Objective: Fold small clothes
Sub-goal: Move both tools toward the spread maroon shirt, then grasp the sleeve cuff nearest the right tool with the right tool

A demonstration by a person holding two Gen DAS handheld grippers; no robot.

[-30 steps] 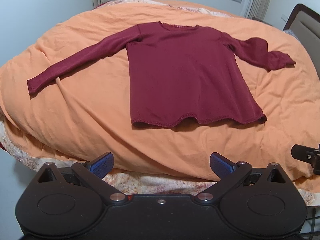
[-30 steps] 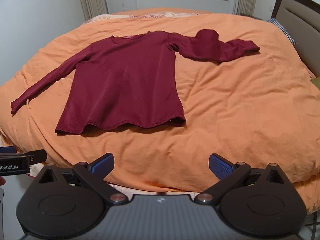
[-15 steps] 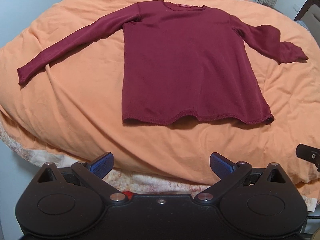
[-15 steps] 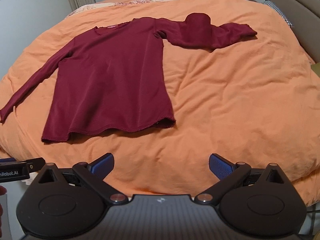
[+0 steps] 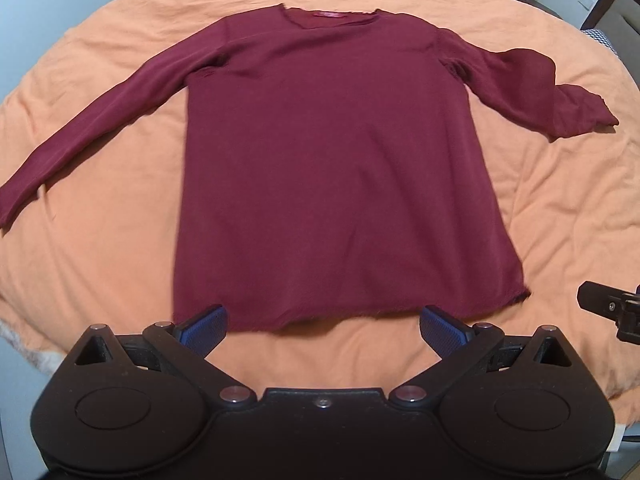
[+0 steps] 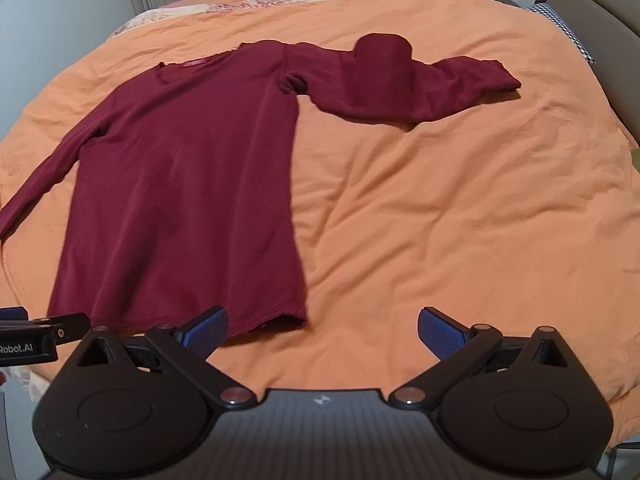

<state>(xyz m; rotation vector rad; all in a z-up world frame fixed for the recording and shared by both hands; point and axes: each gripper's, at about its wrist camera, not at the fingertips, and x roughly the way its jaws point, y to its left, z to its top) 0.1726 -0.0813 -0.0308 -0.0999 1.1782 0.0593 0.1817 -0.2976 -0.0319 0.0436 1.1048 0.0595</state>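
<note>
1. Left wrist view: the maroon long-sleeved shirt (image 5: 340, 168) lies flat on the orange duvet (image 5: 104, 264) of the bed, long axis running from the hem at lower centre to the neckline at the top of the frame.
2. One sleeve stretches straight to the left edge; the other, at upper right, is bunched and folded on itself.
3. My left tool (image 5: 323, 322) has its fingers wide apart, holding nothing, tips just short of the hem.
4. Right wrist view: my right tool (image 6: 322, 323) is likewise spread and empty, its left fingertip (image 6: 208, 326) overlapping the hem's corner in the frame; I cannot tell whether it touches.
</note>
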